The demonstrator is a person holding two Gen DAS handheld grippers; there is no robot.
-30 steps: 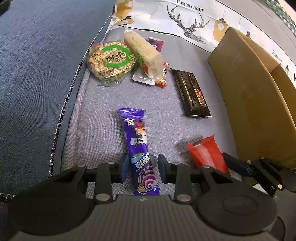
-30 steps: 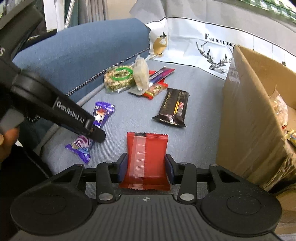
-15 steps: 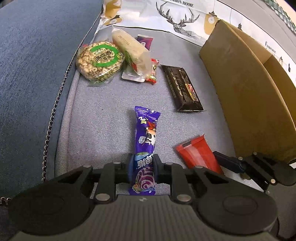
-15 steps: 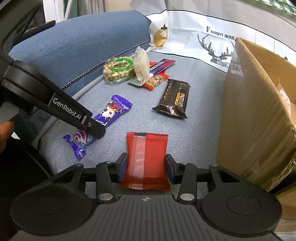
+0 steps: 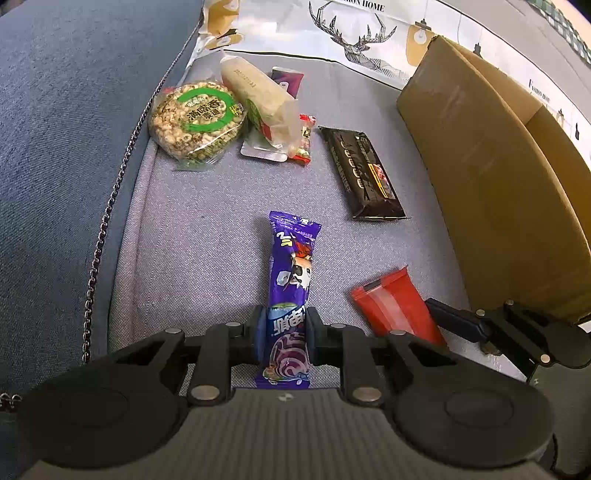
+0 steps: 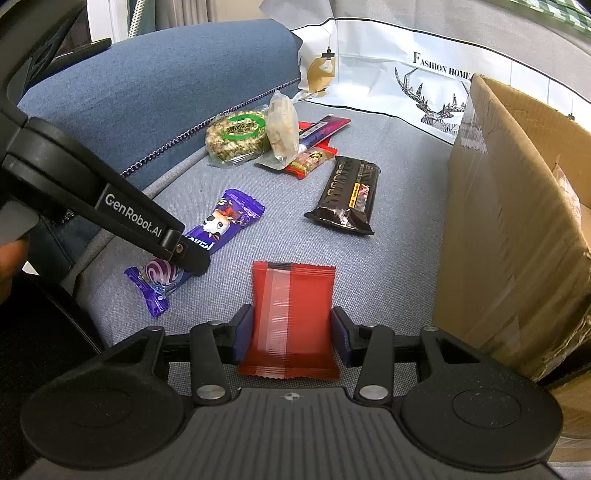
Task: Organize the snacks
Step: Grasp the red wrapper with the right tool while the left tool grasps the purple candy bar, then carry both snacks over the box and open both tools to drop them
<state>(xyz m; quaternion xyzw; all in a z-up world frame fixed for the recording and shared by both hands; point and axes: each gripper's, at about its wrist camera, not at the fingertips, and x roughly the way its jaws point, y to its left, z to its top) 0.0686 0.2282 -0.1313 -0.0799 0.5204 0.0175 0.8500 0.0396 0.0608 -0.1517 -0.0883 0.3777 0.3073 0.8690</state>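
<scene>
My left gripper [image 5: 284,328] is shut on a purple snack bar [image 5: 291,280], which lies lengthwise on the grey sofa cushion; the bar also shows in the right wrist view [image 6: 218,225] under the left gripper's fingers [image 6: 184,254]. My right gripper [image 6: 290,336] has its pads against both sides of a red packet [image 6: 291,314] lying on the cushion; the packet also shows in the left wrist view [image 5: 395,306]. An open cardboard box [image 6: 517,221] stands to the right, with snack bags inside it.
A dark chocolate bar [image 5: 364,173], a round puffed-grain cake with a green label [image 5: 195,118], a pale wrapped cake [image 5: 262,99] and small red and purple bars lie further back. A blue sofa arm [image 5: 66,129] rises on the left. A deer-print bag [image 5: 351,33] lies behind.
My left gripper's fingers closed from apart onto the purple bar and turned it straighter along the cushion. The right gripper stayed around the red packet.
</scene>
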